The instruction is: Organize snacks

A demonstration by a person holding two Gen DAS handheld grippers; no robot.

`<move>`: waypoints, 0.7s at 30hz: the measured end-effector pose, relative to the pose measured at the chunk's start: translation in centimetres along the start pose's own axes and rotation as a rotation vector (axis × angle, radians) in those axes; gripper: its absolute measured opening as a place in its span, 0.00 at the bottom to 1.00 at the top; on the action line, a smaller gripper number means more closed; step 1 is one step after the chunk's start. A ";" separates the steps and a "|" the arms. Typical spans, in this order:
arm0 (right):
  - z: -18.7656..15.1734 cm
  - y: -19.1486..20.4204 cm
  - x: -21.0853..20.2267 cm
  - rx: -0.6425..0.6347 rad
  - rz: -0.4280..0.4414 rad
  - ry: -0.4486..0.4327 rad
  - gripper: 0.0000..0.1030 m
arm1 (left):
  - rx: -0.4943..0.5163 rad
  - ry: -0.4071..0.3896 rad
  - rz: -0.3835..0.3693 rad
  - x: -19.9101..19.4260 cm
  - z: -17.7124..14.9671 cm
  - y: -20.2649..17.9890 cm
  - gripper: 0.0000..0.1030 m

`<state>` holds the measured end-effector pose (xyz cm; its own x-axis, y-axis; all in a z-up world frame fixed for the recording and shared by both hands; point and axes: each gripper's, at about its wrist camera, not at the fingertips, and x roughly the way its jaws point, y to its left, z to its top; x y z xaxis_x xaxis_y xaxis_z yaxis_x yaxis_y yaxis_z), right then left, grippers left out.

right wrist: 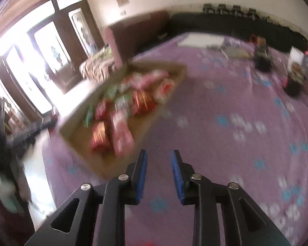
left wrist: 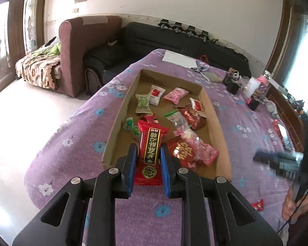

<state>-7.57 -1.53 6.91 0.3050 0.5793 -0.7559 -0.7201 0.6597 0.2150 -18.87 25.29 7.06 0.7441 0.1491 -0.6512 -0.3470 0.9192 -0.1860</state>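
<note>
While the red snack packet (left wrist: 149, 147) is pinched in the left gripper (left wrist: 148, 153) above the near edge of the cardboard box (left wrist: 121, 110), it could be dropped short onto the purple cloth (left wrist: 71, 135) if released early. The right gripper (right wrist: 158, 162) is held narrowly parted, empty, above the cloth.

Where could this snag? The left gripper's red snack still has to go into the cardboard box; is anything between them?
Nothing visible blocks it. The left gripper holds the red snack over the cardboard box's near edge, and bare cardboard floor shows just left of it, beside the snacks already inside.
</note>
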 end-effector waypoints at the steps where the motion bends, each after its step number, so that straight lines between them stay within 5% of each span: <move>1: -1.2 -0.4 -0.4 -0.003 0.013 0.024 0.26 | -0.002 0.001 -0.018 -0.1 -0.1 -0.1 0.19; 8: -8.4 -0.4 -2.5 -0.056 0.044 0.118 0.26 | 0.000 0.020 -0.108 0.0 -0.8 -2.2 0.19; 11: -9.2 0.0 -2.3 -0.059 0.057 0.106 0.36 | 0.011 0.028 -0.120 -0.3 -1.1 -3.4 0.19; 21: -11.0 2.5 -1.9 -0.132 0.049 0.068 0.36 | 0.049 0.032 -0.109 -1.1 -1.7 -5.8 0.19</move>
<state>-16.78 -6.26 2.03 0.2278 0.5725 -0.7876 -0.8099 0.5604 0.1732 -18.66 19.14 7.59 0.7567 0.0362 -0.6528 -0.2363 0.9461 -0.2214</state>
